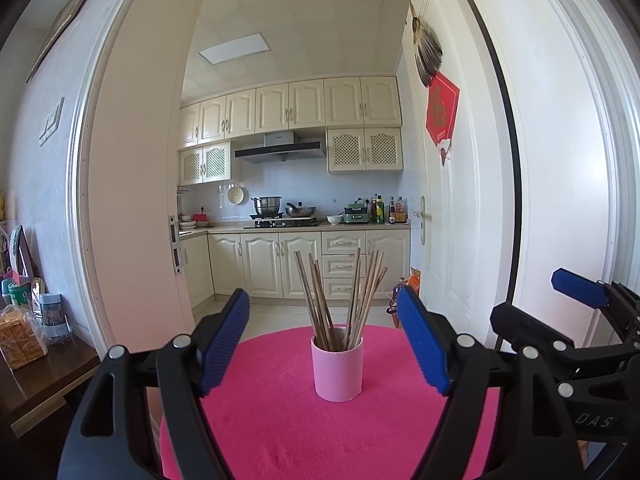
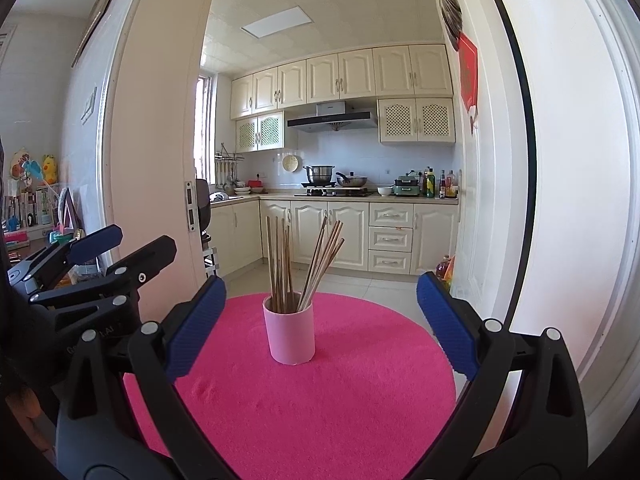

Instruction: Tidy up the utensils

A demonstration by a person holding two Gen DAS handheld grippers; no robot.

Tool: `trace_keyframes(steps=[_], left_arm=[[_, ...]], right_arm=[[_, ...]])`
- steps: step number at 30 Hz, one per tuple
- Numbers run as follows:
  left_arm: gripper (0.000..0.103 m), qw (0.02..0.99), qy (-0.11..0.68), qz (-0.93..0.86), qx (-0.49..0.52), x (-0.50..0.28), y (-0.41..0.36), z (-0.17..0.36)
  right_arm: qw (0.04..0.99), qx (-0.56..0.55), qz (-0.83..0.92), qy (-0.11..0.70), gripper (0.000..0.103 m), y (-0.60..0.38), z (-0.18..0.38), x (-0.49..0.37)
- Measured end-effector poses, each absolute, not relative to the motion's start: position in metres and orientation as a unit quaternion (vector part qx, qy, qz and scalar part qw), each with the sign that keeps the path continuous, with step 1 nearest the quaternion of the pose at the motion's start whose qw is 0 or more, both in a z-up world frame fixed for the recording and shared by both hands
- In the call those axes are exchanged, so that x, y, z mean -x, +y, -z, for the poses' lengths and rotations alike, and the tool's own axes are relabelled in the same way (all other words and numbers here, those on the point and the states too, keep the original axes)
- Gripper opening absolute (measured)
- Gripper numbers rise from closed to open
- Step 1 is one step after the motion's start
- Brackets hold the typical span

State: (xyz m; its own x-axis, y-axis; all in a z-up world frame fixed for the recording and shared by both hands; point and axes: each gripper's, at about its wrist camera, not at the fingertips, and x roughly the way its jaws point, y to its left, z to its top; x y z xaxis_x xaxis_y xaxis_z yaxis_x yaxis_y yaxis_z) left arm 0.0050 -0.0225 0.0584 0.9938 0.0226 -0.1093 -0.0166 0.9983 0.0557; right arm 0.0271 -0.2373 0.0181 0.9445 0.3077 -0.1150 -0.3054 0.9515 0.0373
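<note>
Wooden chopsticks (image 1: 340,300) stand in a pink cup (image 1: 337,368) mid-tabletop (image 1: 280,420), and we hold left gripper (image 1: 326,344) and right gripper (image 2: 320,328) wide apart, empty.

Left gripper (image 1: 324,344): black plastic frame with triangular cut-outs, silver round pivot pins at the joints, and two blue ribbed pads (image 1: 224,342). Right gripper (image 2: 320,326): identical black frame, silver pins and blue ribbed pads (image 2: 446,326). White lettering, partly legible, marks each gripper's black body.
</note>
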Motion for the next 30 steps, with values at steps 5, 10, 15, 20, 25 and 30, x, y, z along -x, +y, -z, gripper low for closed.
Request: trace_keyframes(steps=[5, 10, 15, 20, 25, 30], left_arm=[[0.075, 0.998, 0.056, -0.01, -0.028, -0.0067, -0.0219, -0.0575], [0.075, 0.998, 0.058, -0.011, -0.029, -0.0075, -0.0213, -0.0553], [0.075, 0.998, 0.058, -0.011, -0.03, -0.0071, -0.0215, -0.0554], [0.075, 0.998, 0.06, -0.011, -0.029, -0.0066, -0.0215, -0.0541], [0.075, 0.998, 0.061, -0.011, -0.029, -0.0066, -0.021, -0.054], [0.075, 0.998, 0.061, -0.011, -0.029, -0.0066, -0.0211, -0.054]], right_arm=[[0.986, -0.01, -0.156, 0.062, 0.094, -0.237, -0.0165, -0.028], [0.986, -0.007, -0.155, 0.063, 0.094, -0.2369, -0.0145, -0.0289], [0.986, -0.008, -0.155, 0.064, 0.094, -0.238, -0.0141, -0.0307], [0.986, -0.007, -0.155, 0.065, 0.094, -0.2385, -0.0132, -0.0306], [0.986, -0.008, -0.156, 0.066, 0.094, -0.2387, -0.0125, -0.031], [0.986, -0.008, -0.156, 0.066, 0.094, -0.2382, -0.0121, -0.0309]])
